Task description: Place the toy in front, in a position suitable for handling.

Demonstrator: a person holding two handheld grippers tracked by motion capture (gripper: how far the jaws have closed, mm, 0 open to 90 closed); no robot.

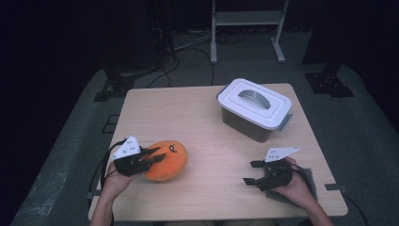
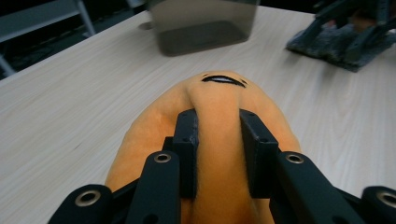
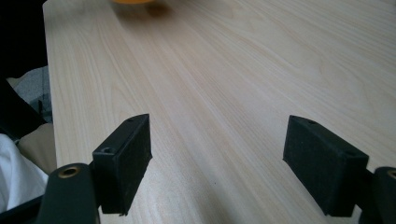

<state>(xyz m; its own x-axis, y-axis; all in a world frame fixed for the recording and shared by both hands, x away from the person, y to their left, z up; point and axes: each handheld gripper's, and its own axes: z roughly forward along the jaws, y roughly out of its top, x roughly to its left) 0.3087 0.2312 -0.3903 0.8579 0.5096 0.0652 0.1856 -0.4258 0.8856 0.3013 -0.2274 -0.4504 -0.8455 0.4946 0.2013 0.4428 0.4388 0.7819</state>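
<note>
Left tool pinching one orange plush | right tool spread | one lidded box

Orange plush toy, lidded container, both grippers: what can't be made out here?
- Orange plush toy: in the left gripper view its near end is hidden by the left gripper, which pinches a fold of it.
- Container: contents hidden by the white lid in the high view; the left gripper view's top edge cuts it off.
- Dark pad under the right hand: mostly covered by the hand and the right gripper.
</note>
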